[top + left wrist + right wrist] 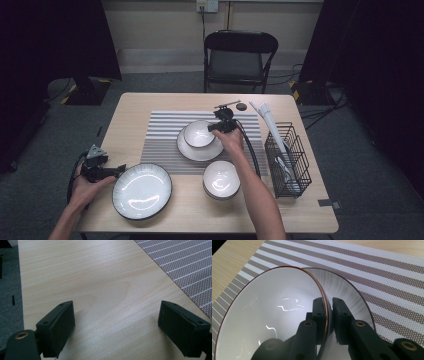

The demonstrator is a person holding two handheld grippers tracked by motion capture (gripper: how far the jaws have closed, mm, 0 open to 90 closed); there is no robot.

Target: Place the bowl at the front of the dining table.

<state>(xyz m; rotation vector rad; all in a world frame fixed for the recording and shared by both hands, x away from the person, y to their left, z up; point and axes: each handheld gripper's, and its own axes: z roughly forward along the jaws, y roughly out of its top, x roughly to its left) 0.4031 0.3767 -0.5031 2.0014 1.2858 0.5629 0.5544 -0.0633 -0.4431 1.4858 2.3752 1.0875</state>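
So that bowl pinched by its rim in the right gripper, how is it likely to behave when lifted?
The bowl looks glazed and glossy, so it may slip between the right gripper jaws. Held at one edge only, it will probably tilt. It seems rigid ceramic, likely to chip against the plate beneath.

Recording studio: black curtains surround lone table.

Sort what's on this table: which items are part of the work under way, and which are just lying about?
In play:
- right tongs, shut on the small bowl's rim
- small bowl
- plate under it
- striped mat

Idle:
- left tongs, open over bare table
- large plate
- second bowl
- wire basket
- chair
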